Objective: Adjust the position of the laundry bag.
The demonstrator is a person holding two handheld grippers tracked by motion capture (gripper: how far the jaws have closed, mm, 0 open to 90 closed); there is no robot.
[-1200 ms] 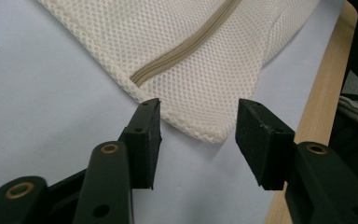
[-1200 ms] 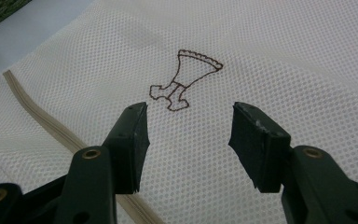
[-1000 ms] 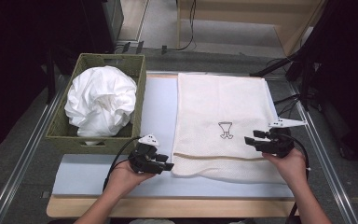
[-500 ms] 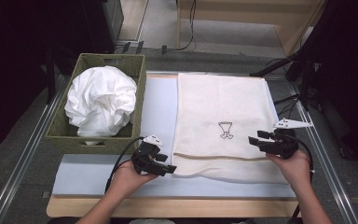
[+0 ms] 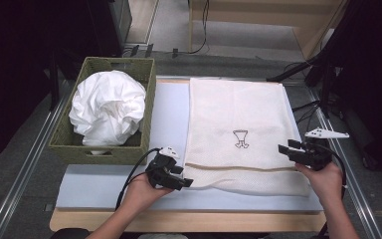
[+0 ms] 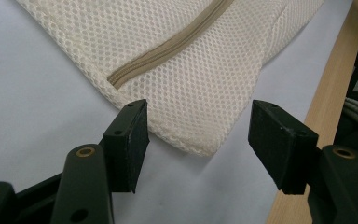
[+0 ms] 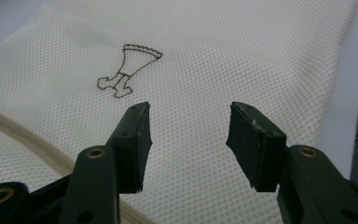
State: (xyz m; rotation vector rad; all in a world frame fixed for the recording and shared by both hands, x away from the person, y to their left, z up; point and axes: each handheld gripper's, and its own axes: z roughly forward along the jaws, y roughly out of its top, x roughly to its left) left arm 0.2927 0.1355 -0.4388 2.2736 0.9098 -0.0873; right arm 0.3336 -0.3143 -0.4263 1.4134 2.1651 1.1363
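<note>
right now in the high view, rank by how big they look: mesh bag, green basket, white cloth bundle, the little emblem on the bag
1. mesh bag, spread flat on the mat
2. green basket
3. white cloth bundle, sitting inside the basket
4. emblem, by far the smallest

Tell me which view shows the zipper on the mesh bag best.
The left gripper view: the zipper runs close up, its end plain by the mesh bag corner. The right gripper view catches a stretch at its lower left edge; the high view shows a thin tan line.

Mesh bag (image 5: 236, 132) lies on the table (image 5: 169, 114), right of the basket (image 5: 74, 144) holding cloth (image 5: 107, 107)
</note>
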